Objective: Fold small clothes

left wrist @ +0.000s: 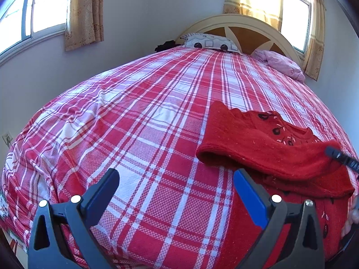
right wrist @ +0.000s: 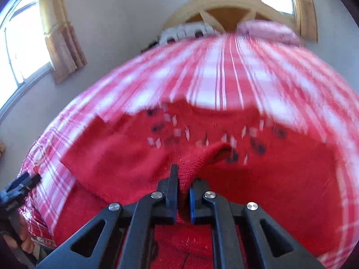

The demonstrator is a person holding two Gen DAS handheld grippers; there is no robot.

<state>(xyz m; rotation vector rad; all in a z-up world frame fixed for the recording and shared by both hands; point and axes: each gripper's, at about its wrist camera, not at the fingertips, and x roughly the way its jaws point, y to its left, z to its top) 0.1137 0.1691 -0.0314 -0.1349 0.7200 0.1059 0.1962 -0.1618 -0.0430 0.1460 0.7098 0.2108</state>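
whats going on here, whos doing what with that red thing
A person with tongs in each hand is folding a small red sweater on a plaid bedsheet. The right tongs are shut on a ribbed edge of the sweater, likely a cuff, and hold it over the garment's body. The left tongs are open and empty, over the sheet just left of the sweater. One sleeve already lies folded across the front. The right view is blurred.

Plaid bedspread [left wrist: 145,134], pillow [left wrist: 211,41], headboard [left wrist: 244,31]
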